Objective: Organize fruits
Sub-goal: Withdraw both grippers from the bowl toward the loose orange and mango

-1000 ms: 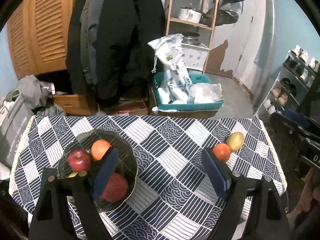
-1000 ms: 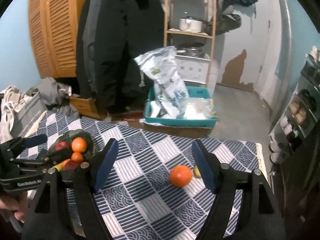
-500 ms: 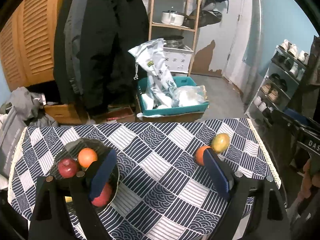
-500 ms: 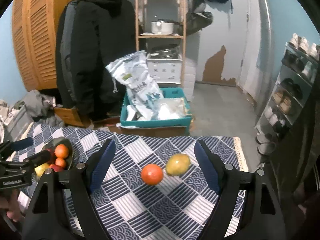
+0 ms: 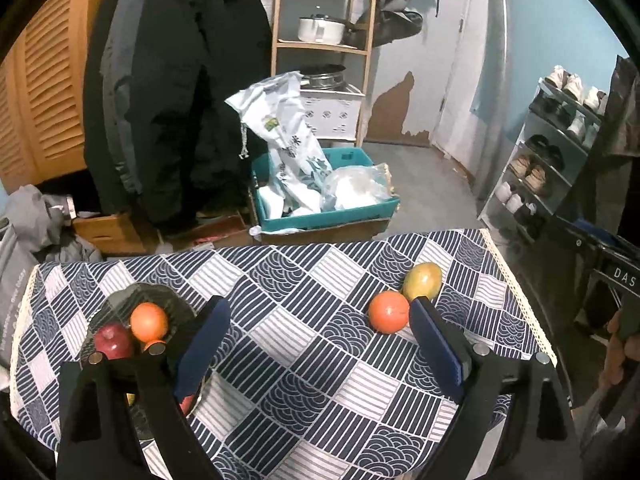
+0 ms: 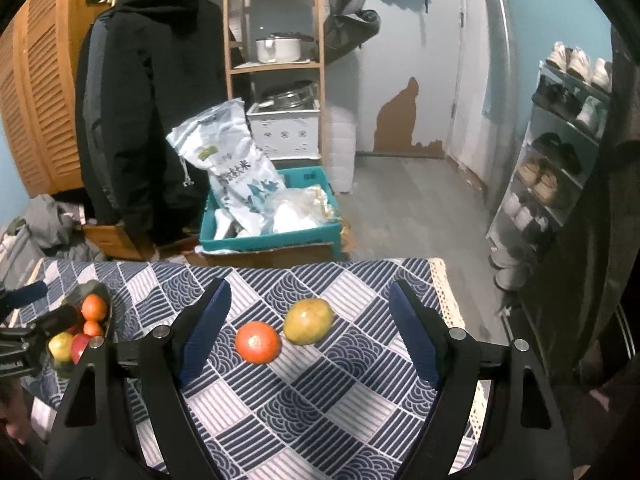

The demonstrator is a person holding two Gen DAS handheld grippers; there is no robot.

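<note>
A dark bowl at the table's left holds an orange, a red apple and other fruit behind my left finger. A loose orange and a mango touch each other on the checked cloth at the right. My left gripper hovers over the cloth beside the bowl. Its jaws are opening, with nothing between them. My right gripper is open, and the orange and mango lie on the cloth between its fingers, untouched. The bowl sits far left there.
The cloth's lace-trimmed right edge is close to the mango. Beyond the table's far edge stand a teal crate with white bags, hanging dark coats and a wooden shelf. A shoe rack lines the right wall.
Both views have shifted right across the table, so the bowl has slid leftward. The orange and mango now sit between the right fingers. Both jaws stand a little wider.
</note>
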